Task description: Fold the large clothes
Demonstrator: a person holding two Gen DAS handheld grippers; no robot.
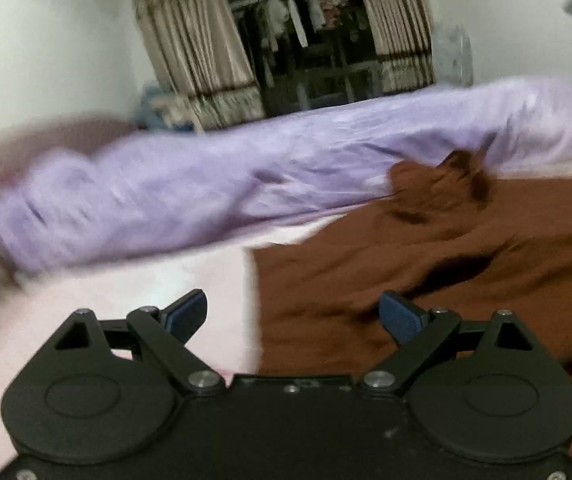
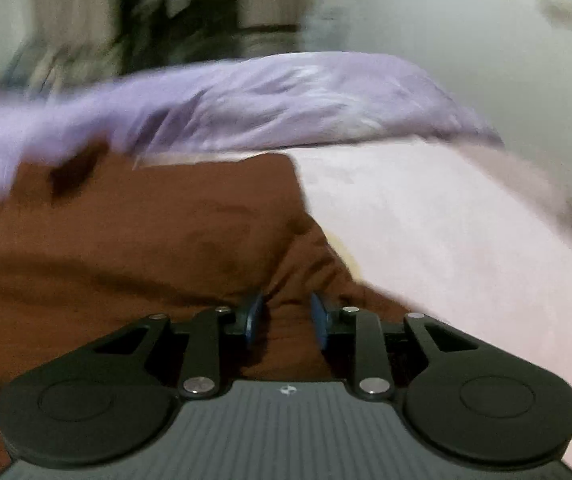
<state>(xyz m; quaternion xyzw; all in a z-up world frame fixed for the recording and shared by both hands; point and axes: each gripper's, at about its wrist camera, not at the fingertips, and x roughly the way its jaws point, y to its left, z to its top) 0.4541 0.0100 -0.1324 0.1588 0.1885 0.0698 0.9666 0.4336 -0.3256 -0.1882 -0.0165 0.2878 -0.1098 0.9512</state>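
A large brown garment (image 1: 426, 264) lies spread on the pink sheet (image 1: 133, 320), its far part bunched against a purple quilt (image 1: 205, 184). My left gripper (image 1: 294, 316) hovers over the garment's left edge, open wide, with nothing between its blue pads (image 1: 187, 314). In the right wrist view the brown garment (image 2: 145, 240) fills the left and the pink sheet (image 2: 446, 232) the right. My right gripper (image 2: 286, 320) sits low at the garment's right edge. Its jaws stand narrow with a ridge of brown cloth between the pads (image 2: 251, 320), and no firm pinch shows.
The purple quilt (image 2: 265, 104) runs across the back of the bed. Behind it are striped curtains (image 1: 193, 40), a dark window with hanging clothes (image 1: 310, 28) and white walls. Both views are motion-blurred.
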